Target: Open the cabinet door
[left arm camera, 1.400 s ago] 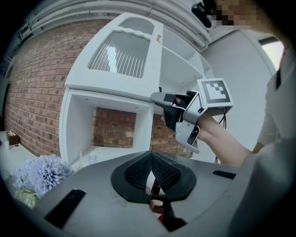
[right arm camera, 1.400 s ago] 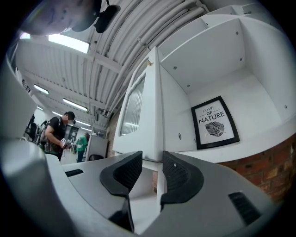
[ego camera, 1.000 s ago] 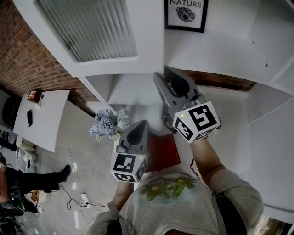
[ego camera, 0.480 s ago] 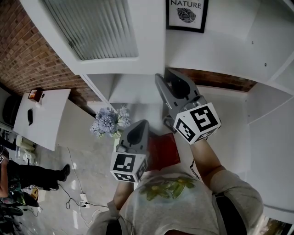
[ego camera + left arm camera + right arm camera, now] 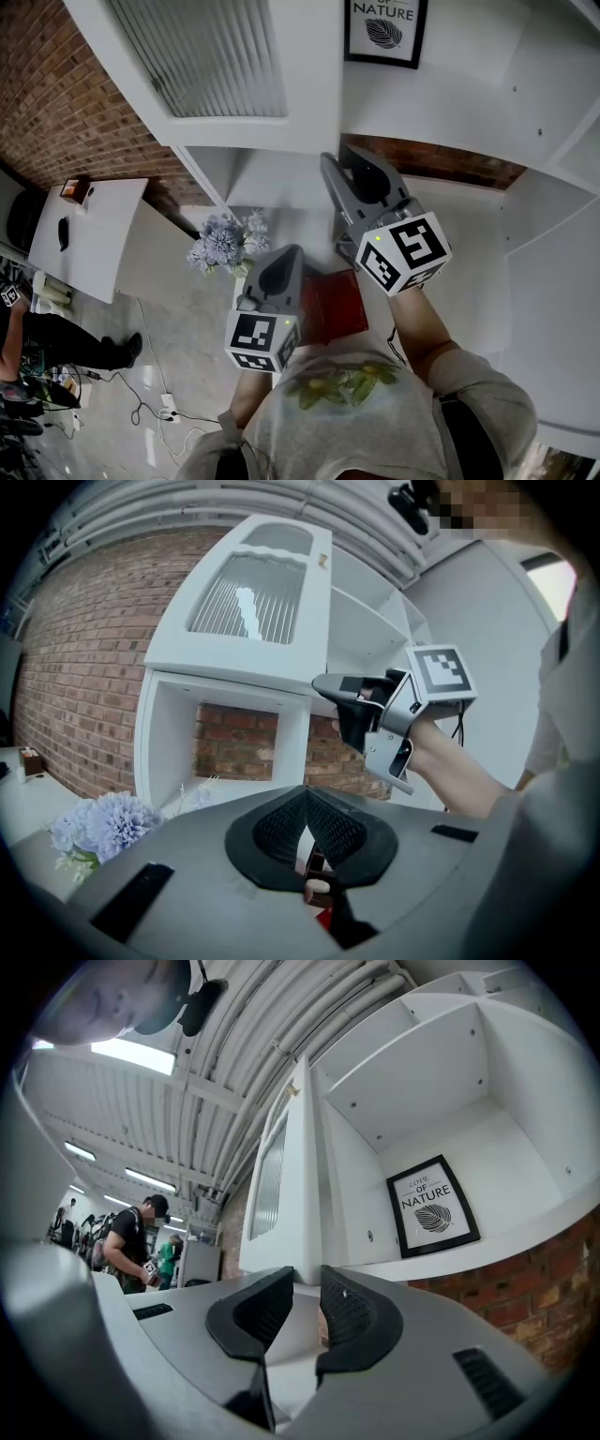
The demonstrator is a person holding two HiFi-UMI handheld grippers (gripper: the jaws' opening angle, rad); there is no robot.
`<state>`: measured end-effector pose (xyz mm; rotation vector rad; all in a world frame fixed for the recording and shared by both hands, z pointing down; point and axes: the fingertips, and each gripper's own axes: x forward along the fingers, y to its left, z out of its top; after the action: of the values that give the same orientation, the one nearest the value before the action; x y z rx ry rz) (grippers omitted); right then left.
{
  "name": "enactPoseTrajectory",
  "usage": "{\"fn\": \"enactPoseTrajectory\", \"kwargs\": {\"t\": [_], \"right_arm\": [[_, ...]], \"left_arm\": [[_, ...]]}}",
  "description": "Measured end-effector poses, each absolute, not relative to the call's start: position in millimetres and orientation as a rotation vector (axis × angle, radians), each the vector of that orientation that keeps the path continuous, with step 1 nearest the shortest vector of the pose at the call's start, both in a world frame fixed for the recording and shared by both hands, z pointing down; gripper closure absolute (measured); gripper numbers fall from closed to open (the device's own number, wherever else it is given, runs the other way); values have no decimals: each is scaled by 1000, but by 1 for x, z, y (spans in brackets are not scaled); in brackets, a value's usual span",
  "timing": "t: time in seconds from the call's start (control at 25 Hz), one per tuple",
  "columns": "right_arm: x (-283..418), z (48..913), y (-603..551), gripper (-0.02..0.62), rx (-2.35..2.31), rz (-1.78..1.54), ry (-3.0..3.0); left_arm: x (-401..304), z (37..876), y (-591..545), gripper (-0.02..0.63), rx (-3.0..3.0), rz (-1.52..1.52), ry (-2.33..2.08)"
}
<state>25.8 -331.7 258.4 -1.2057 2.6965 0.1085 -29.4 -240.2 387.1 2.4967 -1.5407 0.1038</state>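
Jaws of right claw (image 5: 302, 1290), just narrowing, straddle cabinet door (image 5: 279, 1171) loosely; left claw (image 5: 307, 805) closed, empty; cubby (image 5: 412, 1082) holds print (image 5: 431, 1206).

The wall (image 5: 56, 103) is made of red-brown bricks. The floor (image 5: 178, 347) is grey and shiny, and a power strip (image 5: 170, 406) with thin cables lies on it. A white table (image 5: 89, 239) stands at the left, near the bricks. Pale blue flowers (image 5: 223, 246) sit by the white shelf unit (image 5: 525, 216). In 1 shelf stands a black-framed picture (image 5: 384, 28) of a leaf. White pipes (image 5: 281, 1007) run along the ceiling, and a long light (image 5: 141, 1054) shines. People (image 5: 131, 1232) stand far off.
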Motion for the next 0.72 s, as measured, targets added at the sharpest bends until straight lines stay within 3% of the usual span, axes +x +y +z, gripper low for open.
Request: {"fn": "enactPoseTrajectory", "kwargs": {"t": [0.72], "right_arm": [[18, 258, -296, 508, -1212, 116, 2729]], "left_arm": [[-32, 385, -230, 595, 2496, 98, -1545]]}}
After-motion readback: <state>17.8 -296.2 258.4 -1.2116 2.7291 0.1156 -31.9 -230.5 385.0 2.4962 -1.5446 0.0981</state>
